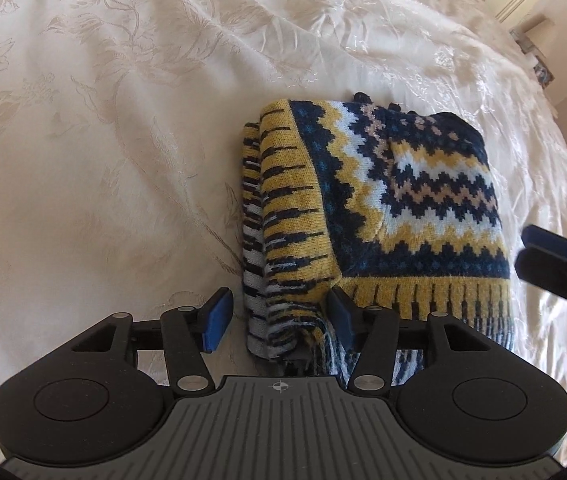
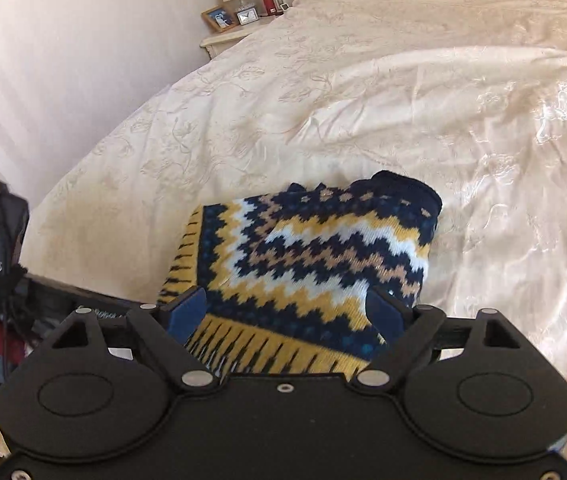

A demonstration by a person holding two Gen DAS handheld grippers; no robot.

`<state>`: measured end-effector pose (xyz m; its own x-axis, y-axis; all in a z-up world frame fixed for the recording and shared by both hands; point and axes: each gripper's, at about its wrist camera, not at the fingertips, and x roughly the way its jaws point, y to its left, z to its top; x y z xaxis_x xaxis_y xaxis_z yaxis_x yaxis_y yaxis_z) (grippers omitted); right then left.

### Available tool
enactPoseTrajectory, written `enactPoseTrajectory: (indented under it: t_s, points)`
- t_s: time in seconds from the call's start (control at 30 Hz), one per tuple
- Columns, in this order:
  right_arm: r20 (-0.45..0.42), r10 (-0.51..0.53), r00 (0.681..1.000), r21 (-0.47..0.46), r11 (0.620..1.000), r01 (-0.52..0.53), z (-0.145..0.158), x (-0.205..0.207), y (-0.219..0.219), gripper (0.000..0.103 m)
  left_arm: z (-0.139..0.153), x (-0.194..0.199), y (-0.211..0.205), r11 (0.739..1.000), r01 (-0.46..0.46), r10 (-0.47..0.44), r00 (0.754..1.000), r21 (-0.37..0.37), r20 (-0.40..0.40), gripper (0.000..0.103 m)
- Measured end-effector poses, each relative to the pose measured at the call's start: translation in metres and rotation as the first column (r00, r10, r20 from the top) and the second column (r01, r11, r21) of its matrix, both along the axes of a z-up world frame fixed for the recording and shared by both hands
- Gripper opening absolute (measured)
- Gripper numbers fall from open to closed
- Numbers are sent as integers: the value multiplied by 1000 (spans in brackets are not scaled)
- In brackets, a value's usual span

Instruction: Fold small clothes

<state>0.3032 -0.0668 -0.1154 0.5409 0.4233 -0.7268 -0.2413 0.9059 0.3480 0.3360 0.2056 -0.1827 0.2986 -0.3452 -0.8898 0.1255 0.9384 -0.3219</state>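
While the folded patterned sweater [image 1: 383, 208] lies on the cream bedspread [image 1: 103, 140], your left gripper [image 1: 279, 318] has its jaws spread around its near-left ribbed edge, and your right gripper [image 2: 287, 312] stands open over its near hem. No writing is legible.

Both wrist views close above sweater [image 1: 383, 208]

Black left gripper [image 1: 279, 320] and right gripper [image 2: 293, 312], blue-padded jaws, silver pivot screws.
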Motion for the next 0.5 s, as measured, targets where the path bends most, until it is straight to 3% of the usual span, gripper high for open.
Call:
enactPoseTrajectory:
  t_s: [0.1,0.27,0.37,0.5]
  points:
    - [-36,16,999,4,1000,-16,-22,24,6,89,-1,-1,1,1000,-19,19,1000,-4,-2,56]
    - [-167,100,981,-19,994,-105,-62,50,27,103,-3,-2,1,999,-38,38,999,-3,-4,60]
    - [-165,147,975,-63,985,-160,-63,55,38,103,-1,-3,2,999,-45,45,999,-11,0,59]
    - [-122,137,983,-12,990,-140,-47,49,26,102,11,-13,5,998,-22,24,999,-59,28,59]
